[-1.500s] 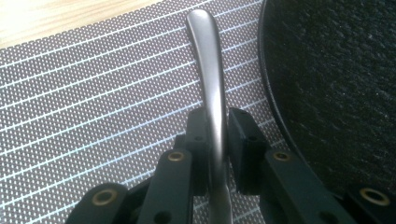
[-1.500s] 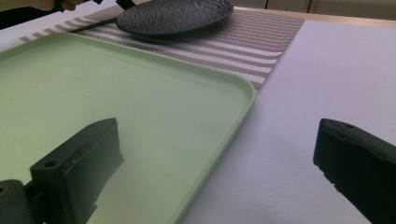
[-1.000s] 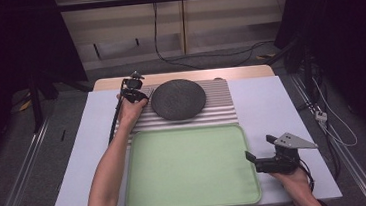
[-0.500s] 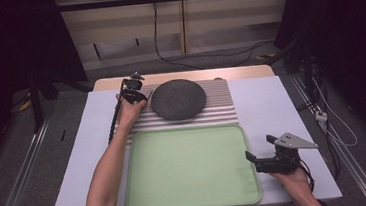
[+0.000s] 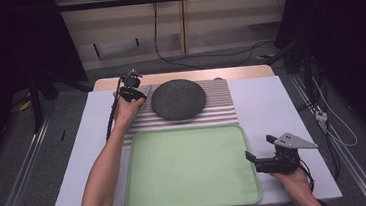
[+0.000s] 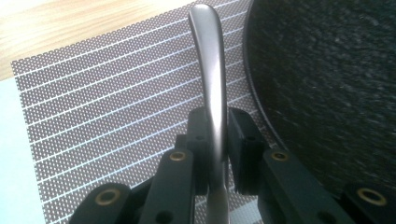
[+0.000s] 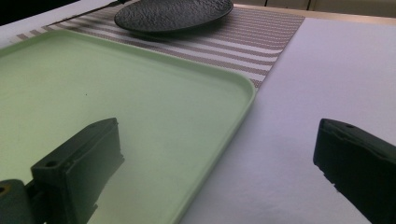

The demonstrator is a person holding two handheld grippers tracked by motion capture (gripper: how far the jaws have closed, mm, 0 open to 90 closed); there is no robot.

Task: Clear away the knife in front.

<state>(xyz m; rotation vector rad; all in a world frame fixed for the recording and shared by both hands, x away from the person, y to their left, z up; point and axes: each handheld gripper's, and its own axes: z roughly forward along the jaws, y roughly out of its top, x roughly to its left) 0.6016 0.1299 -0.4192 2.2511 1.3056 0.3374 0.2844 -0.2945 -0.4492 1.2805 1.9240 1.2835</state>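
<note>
The left gripper (image 6: 217, 140) has its fingers clamped on a metal utensil handle (image 6: 210, 70) lying on the striped mat (image 5: 221, 104) just left of the dark plate (image 5: 178, 99), likely to set or lift cutlery beside the plate. The right gripper (image 5: 260, 160) waits with fingers wide apart, straddling the right edge of the green tray (image 5: 186, 168) on the table (image 5: 271, 100). I count 1 plate, 1 mat, 1 tray, 1 utensil and 2 grippers.
</note>
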